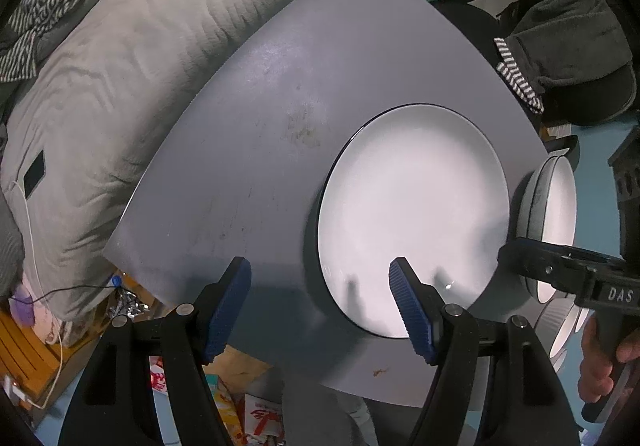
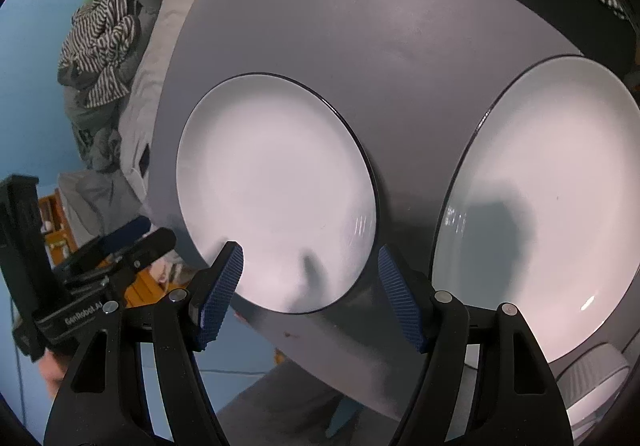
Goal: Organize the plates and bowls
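Note:
A white plate with a dark rim (image 1: 412,214) lies flat on the grey table (image 1: 260,146); it also shows in the right wrist view (image 2: 276,190). A second white dish with a dark rim (image 2: 540,214) sits at the table's right edge and shows edge-on in the left wrist view (image 1: 554,214). My left gripper (image 1: 320,302) is open and empty, above the plate's near-left edge. My right gripper (image 2: 310,290) is open and empty, above the plate's near edge. A ribbed white bowl (image 2: 596,378) sits below the second dish.
A grey quilt (image 1: 120,86) lies beyond the table's left side, with striped clothing (image 2: 100,42) on it. A chair piled with dark clothes (image 1: 560,38) stands at the far right. Clutter lies on the floor (image 1: 240,406) under the table's near edge.

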A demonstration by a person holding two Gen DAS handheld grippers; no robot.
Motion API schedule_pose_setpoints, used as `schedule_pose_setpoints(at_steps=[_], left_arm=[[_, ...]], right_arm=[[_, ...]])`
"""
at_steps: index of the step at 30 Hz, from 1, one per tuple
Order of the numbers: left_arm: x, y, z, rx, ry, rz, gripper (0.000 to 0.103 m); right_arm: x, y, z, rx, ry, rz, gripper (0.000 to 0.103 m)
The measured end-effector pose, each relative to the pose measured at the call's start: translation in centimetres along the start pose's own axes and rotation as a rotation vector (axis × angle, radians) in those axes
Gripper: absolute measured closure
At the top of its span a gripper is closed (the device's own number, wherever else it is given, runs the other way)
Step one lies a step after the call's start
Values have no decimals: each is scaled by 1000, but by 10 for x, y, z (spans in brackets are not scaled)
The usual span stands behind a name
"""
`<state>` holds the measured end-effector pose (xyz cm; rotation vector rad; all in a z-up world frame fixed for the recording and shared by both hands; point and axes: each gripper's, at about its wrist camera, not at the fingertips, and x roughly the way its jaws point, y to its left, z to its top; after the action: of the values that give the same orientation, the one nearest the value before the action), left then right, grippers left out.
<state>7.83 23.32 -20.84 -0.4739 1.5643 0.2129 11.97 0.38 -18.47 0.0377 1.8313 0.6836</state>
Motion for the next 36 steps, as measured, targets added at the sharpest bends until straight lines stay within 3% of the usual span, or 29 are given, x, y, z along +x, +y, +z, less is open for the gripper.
schedule_pose_setpoints(at_steps=[10,14,18,28,30,32,36], left_arm=[[11,8,3,5,31,5,30],[13,8,4,12,38,3,30],[15,6,5,27,43,4,30],[33,6,8,56,78,27,30],[36,5,8,61,81,32,30],[38,5,8,63,81,27,30],[38,5,10,60,67,10,31]], right_arm=[[5,5,7,-20,-13,-67,37],[6,-1,9,-12,-38,-176,33],[-2,-9,13,33,-19,-86,33],[4,2,17,-67,-16,-133,33],[9,4,19,-77,-5,-136,39],[12,4,21,-87,11,-136,53],[18,7,23,-102,23,-155,66]])
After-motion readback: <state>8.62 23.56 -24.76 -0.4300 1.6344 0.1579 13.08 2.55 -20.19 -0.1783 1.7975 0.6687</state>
